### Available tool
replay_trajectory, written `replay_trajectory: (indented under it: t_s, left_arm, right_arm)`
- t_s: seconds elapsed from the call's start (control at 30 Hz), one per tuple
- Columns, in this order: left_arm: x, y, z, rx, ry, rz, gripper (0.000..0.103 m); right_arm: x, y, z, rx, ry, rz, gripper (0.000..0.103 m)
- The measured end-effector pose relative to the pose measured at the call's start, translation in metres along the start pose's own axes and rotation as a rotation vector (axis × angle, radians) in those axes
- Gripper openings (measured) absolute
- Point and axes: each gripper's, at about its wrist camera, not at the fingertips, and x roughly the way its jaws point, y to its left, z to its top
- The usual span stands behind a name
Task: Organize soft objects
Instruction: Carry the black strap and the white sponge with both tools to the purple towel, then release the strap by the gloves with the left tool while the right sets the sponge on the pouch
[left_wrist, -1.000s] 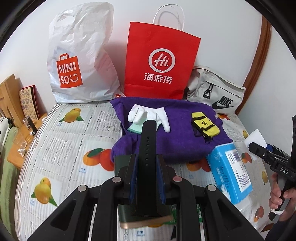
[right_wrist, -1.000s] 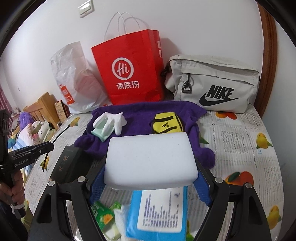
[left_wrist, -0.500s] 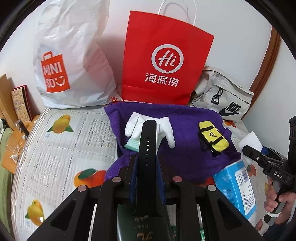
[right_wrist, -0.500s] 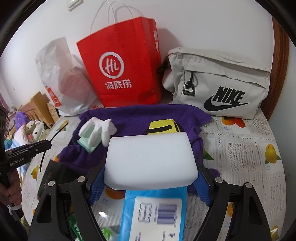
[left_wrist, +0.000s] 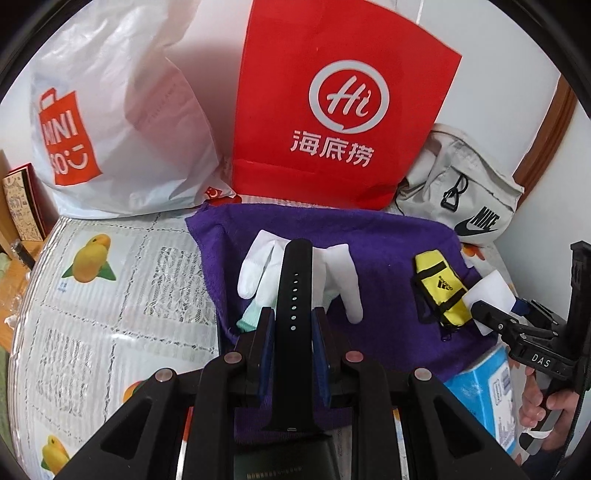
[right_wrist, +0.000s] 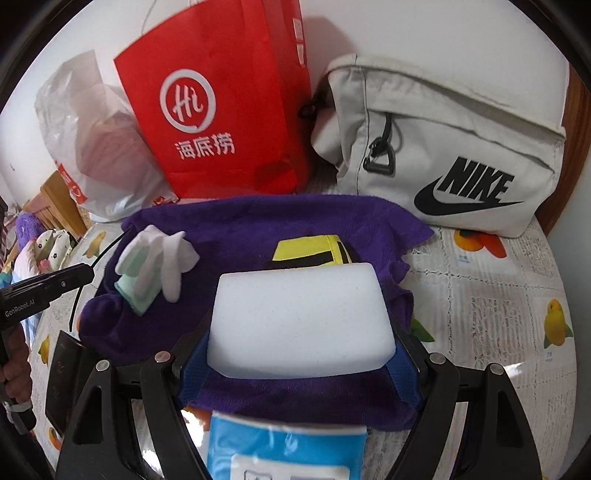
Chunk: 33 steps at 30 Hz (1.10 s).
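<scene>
Carrying both items toward the purple towel (left_wrist: 388, 266): left gripper (left_wrist: 292, 332) clamped on a black watch strap (left_wrist: 293, 295) above the white glove (left_wrist: 332, 273); right gripper (right_wrist: 301, 354) clamped on a white sponge (right_wrist: 301, 317) before the yellow pouch (right_wrist: 314, 251). Release each onto bare towel, clear of neighbours.

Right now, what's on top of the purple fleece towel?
On the purple fleece towel lie a white fabric glove with a mint-green cuff and a small yellow pouch. In the right wrist view the held white sponge block hides the pouch's near end.
</scene>
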Motion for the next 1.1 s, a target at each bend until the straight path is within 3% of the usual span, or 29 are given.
replay_trajectory:
  t_s: [0.6, 0.7, 0.9, 1.1]
  left_arm:
    - [0.028, 0.007, 0.004, -0.042, 0.059, -0.014, 0.02]
    - [0.03, 0.007, 0.004, -0.045, 0.067, -0.014, 0.02]
    - [0.022, 0.005, 0.004, -0.027, 0.057, 0.0, 0.041]
    - [0.001, 0.006, 0.001, -0.025, 0.03, 0.011, 0.043]
  right_arm:
    - [0.037, 0.0, 0.006, -0.033, 0.107, -0.013, 0.082]
    - [0.038, 0.0, 0.005, -0.035, 0.115, -0.014, 0.089]
    - [0.026, 0.0, 0.008, -0.02, 0.063, 0.003, 0.093]
    - [0.002, 0.001, 0.006, -0.008, 0.02, 0.013, 0.093]
